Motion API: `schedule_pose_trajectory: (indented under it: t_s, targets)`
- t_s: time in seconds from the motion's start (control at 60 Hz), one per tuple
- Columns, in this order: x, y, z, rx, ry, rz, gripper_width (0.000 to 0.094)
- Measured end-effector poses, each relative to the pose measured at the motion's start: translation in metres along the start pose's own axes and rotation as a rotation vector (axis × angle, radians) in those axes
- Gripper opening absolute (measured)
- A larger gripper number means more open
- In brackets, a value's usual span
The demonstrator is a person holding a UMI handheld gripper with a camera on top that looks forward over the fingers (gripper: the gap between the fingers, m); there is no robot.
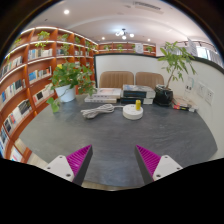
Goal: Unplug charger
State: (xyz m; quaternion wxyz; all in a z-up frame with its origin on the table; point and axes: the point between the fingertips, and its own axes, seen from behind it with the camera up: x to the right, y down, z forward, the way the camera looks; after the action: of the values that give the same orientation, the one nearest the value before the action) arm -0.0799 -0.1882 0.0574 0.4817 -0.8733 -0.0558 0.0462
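A white power strip (101, 98) lies near the far side of the grey table (110, 140), with a white cable (97, 111) coiled in front of it. A white round object (132, 111) sits just right of the cable. The charger's plug itself is too small to make out. My gripper (114, 160) is open and empty, its two magenta-padded fingers (79, 158) spread wide over the near part of the table, well short of the power strip.
A potted plant in a white pot (67, 82) stands at the left back. A dark box (134, 95) sits behind the round object. A taller plant in a dark pot (170, 80) stands at the right back. Bookshelves (25, 75) line the left wall, and two chairs (130, 79) stand beyond the table.
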Motion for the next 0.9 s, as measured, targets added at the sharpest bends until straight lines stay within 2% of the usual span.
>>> schedule_pose_trajectory:
  t_s: [0.233, 0.383, 0.433, 0.517, 0.6, 0.633, 0.65, 0.667, 0.7, 0.717, 0.8, 0.9]
  targets:
    - [0.098, -0.047, 0.1, -0.014, 0.083, 0.014, 0.0843]
    - [0.13, -0.081, 0.166, -0.007, 0.084, 0.025, 0.0808]
    - [0.136, -0.092, 0.186, -0.003, 0.078, 0.03, 0.0754]
    - [0.141, -0.108, 0.214, 0.009, 0.069, 0.028, 0.0603]
    - [0.14, -0.115, 0.234, 0.005, 0.055, 0.006, 0.0493]
    - [0.136, -0.118, 0.239, 0.004, 0.039, 0.01, 0.039]
    - [0.132, -0.119, 0.241, 0.005, 0.024, 0.011, 0.0376]
    - [0.129, -0.118, 0.243, 0.001, 0.009, 0.012, 0.0276]
    - [0.125, -0.12, 0.245, 0.007, -0.007, 0.007, 0.0233]
    - [0.122, -0.119, 0.246, 0.003, -0.02, 0.004, 0.0119]
    - [0.123, -0.119, 0.245, 0.009, 0.008, -0.013, 0.0051]
    - [0.127, -0.119, 0.248, -0.002, 0.012, 0.0, 0.0046]
